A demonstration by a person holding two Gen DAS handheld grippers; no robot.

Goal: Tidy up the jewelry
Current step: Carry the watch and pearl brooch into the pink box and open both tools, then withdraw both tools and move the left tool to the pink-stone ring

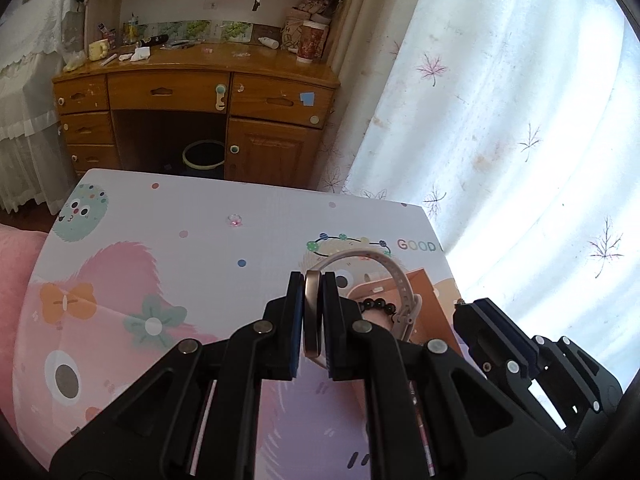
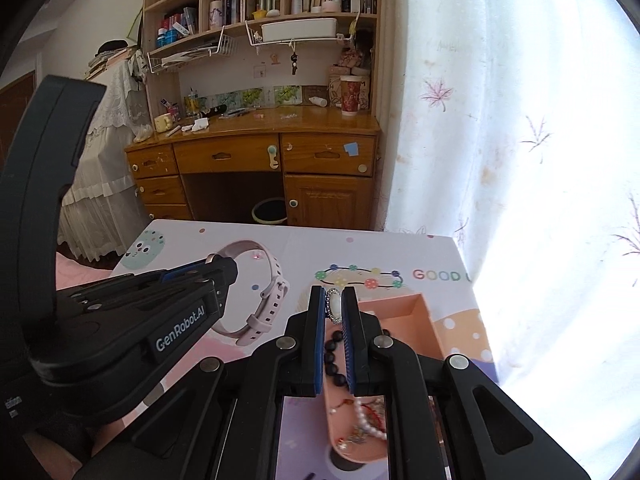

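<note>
My left gripper (image 1: 312, 280) is shut on the case of a pink-strapped watch (image 1: 312, 316); its strap (image 1: 394, 280) arcs to the right above the table. The watch also shows in the right wrist view (image 2: 260, 284), held by the left gripper (image 2: 216, 266). My right gripper (image 2: 333, 294) is shut on a small oval brooch with a sparkly rim (image 2: 333, 305), held above a pink jewelry box (image 2: 404, 312). The box holds a black bead bracelet (image 2: 334, 356), a pearl strand (image 2: 370, 420) and other small pieces. The right gripper appears at right in the left wrist view (image 1: 476, 312).
The low table has a cartoon-print top (image 1: 160, 280). A small pink-stone ring (image 1: 235, 219) lies on it toward the far edge. A wooden desk (image 1: 192, 92) with a bin stands beyond. A white curtain (image 1: 500, 120) hangs on the right.
</note>
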